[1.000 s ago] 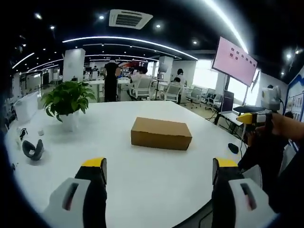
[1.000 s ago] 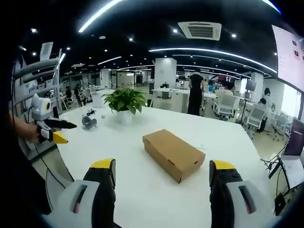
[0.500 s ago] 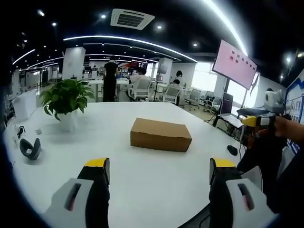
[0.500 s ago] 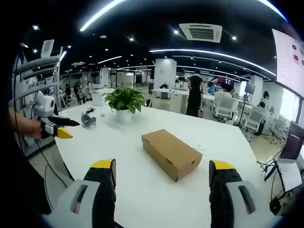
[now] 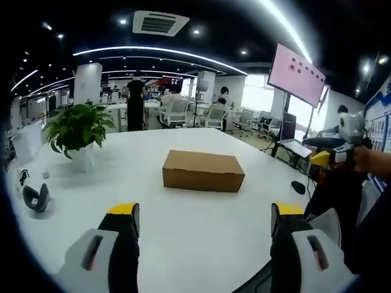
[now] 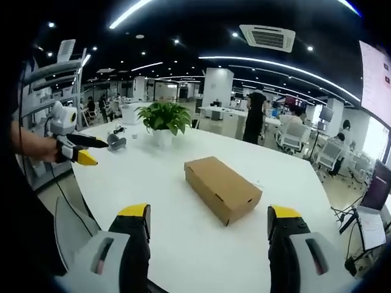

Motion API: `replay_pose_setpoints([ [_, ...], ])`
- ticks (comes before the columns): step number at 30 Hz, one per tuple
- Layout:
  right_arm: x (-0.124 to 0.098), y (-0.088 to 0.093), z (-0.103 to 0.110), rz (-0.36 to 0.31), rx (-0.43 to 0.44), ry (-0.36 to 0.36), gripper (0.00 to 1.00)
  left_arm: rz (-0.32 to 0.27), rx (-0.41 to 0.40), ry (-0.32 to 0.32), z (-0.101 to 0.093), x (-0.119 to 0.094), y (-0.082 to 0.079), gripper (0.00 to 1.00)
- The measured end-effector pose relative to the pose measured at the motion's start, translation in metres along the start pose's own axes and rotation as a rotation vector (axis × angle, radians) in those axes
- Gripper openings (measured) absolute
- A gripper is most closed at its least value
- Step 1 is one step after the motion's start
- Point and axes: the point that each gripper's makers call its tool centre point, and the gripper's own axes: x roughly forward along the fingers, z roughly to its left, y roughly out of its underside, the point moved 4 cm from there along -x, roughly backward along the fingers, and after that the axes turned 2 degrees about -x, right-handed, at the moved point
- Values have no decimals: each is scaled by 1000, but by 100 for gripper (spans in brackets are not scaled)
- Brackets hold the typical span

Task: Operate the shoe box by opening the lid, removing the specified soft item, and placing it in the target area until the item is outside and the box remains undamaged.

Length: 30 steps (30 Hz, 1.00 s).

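Observation:
A closed brown cardboard shoe box (image 5: 203, 170) lies on the white round table (image 5: 183, 232), well beyond my left gripper (image 5: 204, 217), which is open with nothing between its yellow-tipped jaws. In the right gripper view the same shoe box (image 6: 222, 188) lies slantwise ahead of my right gripper (image 6: 208, 218), also open and holding nothing. Each gripper comes into the other's view, held in a hand: the right gripper (image 5: 330, 155) at the table's right side, the left gripper (image 6: 76, 149) at its left side. What is inside the box is hidden.
A potted green plant (image 5: 77, 133) stands at the table's far left, with a dark headset-like object (image 5: 33, 198) nearer the edge. A small black object (image 5: 299, 187) lies by the right edge. Office chairs, desks, people and a wall screen (image 5: 296, 72) are behind.
Both cameras have shifted slightly; the box sits a little nearer and lower in both views. Both grippers stay open and the box has not moved on the table.

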Motion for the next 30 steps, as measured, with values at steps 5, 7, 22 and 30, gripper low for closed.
replay_pose_setpoints([
  [5, 9, 4, -11, -23, 32, 3, 90, -48, -37, -15, -11, -9, 0, 98],
  [7, 11, 7, -15, -33, 53, 3, 92, -50, 33, -3, -14, -10, 3, 99],
  [22, 31, 19, -47, -19, 4, 20, 95, 10, 97, -89, -6, 1, -10, 99],
  [30, 28, 13, -53, 3, 19, 57, 92, 56, 110, -19, 5, 31, -8, 99],
])
